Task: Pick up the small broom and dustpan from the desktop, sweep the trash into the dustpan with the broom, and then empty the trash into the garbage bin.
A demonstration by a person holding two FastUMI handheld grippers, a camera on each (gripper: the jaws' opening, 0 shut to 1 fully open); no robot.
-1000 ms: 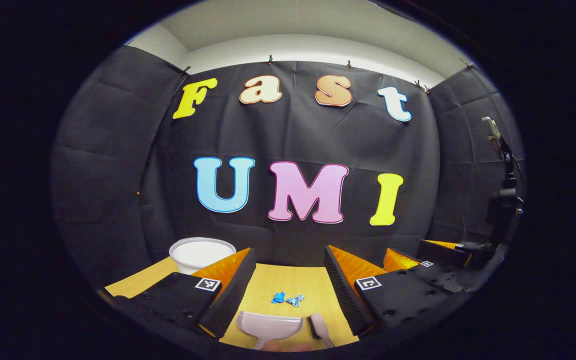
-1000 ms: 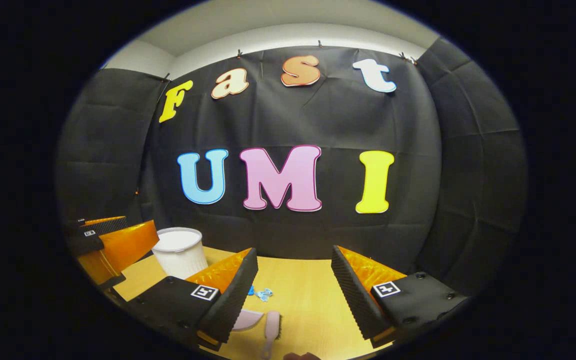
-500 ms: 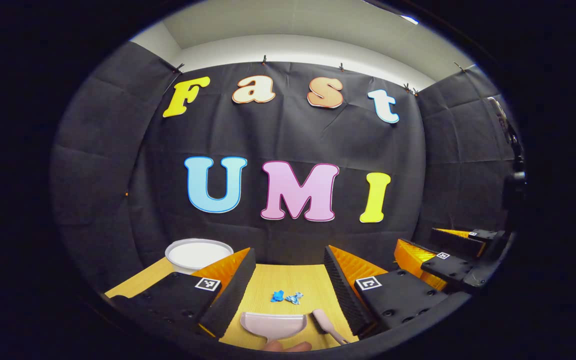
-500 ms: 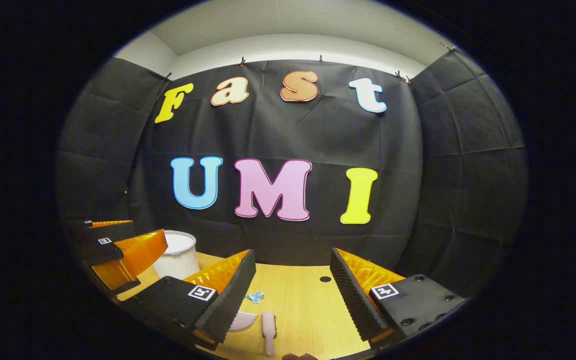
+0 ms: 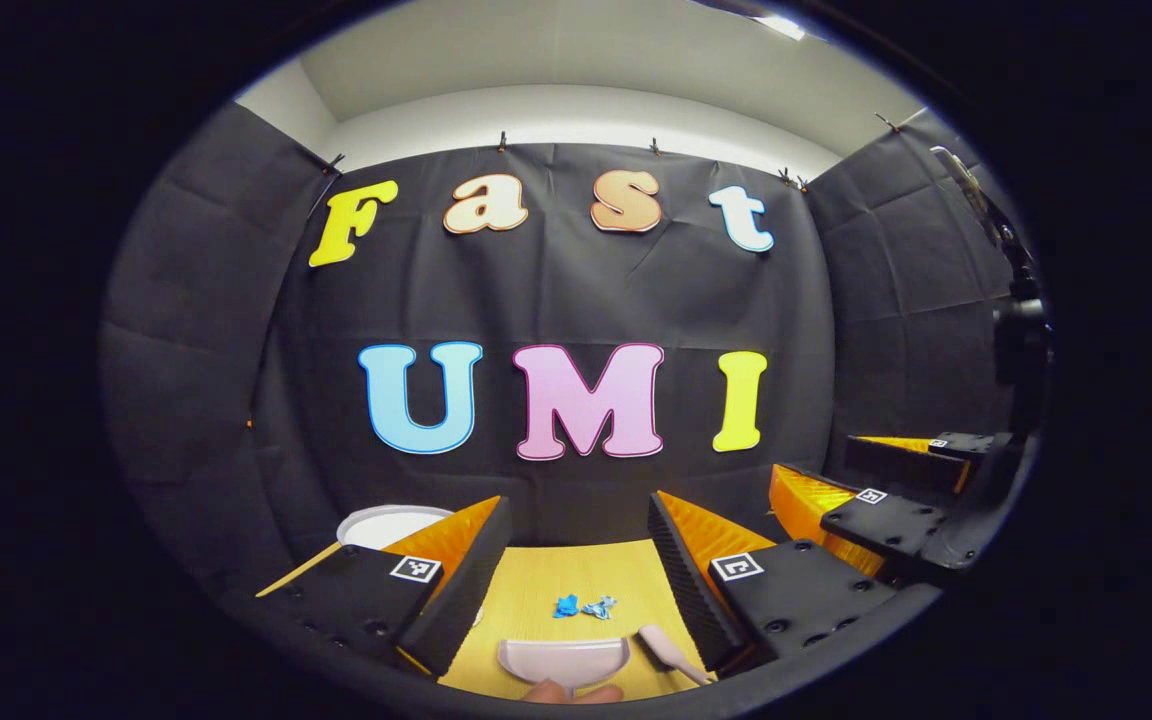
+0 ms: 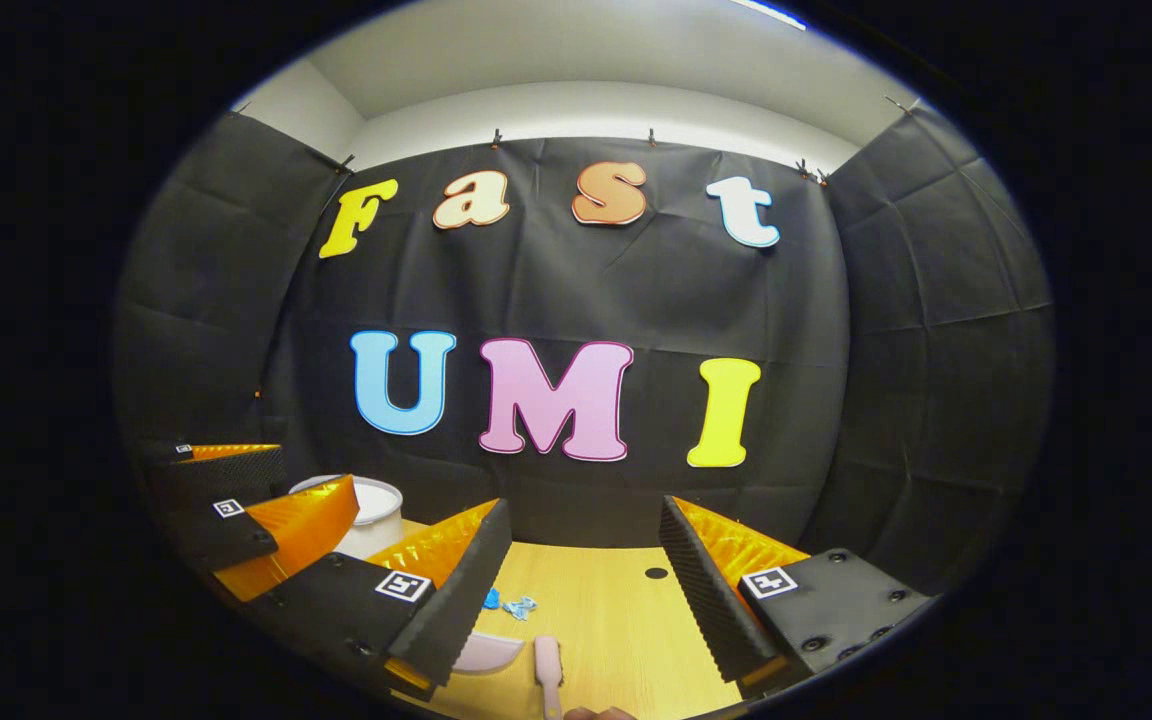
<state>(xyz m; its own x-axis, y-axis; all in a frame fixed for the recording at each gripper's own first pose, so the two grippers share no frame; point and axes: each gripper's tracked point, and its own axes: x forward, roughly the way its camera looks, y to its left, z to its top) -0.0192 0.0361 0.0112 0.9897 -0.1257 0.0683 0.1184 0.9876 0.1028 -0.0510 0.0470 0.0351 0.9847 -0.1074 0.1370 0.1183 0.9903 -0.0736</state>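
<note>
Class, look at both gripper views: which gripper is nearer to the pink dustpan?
Left. The left gripper frames the dustpan between its open fingers; the right gripper sits farther right, over the broom.

Your left claw (image 5: 576, 560) and right claw (image 6: 581, 560) share one build: black bodies with screws, square black-and-white markers, orange fingers faced with ribbed black pads.
</note>
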